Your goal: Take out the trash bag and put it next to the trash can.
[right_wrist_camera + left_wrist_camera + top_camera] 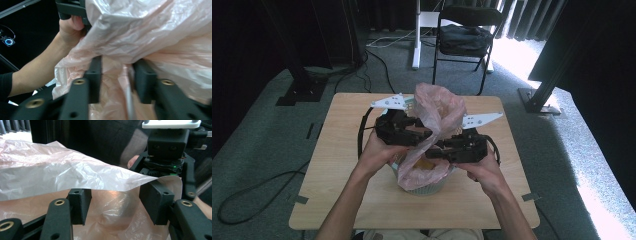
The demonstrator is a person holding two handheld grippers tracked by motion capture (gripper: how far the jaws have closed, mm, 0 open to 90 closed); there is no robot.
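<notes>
A thin pink plastic bag (439, 107) lines a small pale ribbed bin (427, 189) near the table's front middle. Its top stands up loosely above the bin. My left gripper (419, 131) reaches into the bag from the left. In the left gripper view its jaws (116, 195) stand wide apart, and the bag's edge (62, 175) drapes across their tips. My right gripper (433, 150) comes in from the right, lower down. Its jaws (117, 67) stand apart with a fold of bag film (155, 30) between them. The facing right gripper (167, 152) appears beyond the bag.
The bin stands on a small wooden table (337, 165). Behind it are a folding chair carrying a dark bag (464, 37) and a white pole (416, 35). Black stand feet (304, 85) sit left and right of the table, with cables on the carpet.
</notes>
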